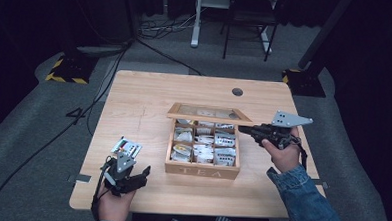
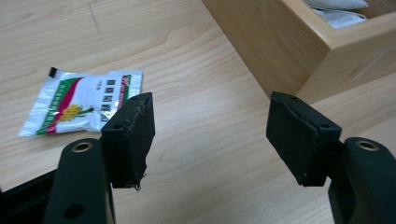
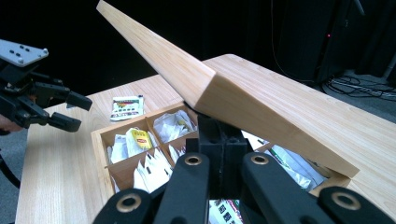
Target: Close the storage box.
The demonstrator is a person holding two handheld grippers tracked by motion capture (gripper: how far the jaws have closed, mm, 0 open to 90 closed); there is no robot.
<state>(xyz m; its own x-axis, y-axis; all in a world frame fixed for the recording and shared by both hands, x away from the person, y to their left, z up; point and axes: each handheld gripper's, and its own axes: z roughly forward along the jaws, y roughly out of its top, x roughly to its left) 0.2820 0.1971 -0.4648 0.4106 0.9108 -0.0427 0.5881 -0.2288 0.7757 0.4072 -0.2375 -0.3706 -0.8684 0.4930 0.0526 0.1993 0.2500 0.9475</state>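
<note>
Tea box [image 1: 201, 168] is sitting mid-table [image 1: 149, 93], lid [image 1: 209, 112] standing raised along its far edge, packets lying in its compartments. One sachet [image 1: 127, 147] is lying on the table, left of the box, apart from it.

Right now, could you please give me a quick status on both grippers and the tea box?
Right gripper shut, propping the tea box lid up. Left gripper open, holding nothing, beside the sachet on the table. Nothing in the way.

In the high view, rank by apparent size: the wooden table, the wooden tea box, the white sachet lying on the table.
1. Light wooden table, largest.
2. Wooden tea box with compartments.
3. White printed sachet, smallest.
The differences are plain, so nearness to the camera does not blur the order.
</note>
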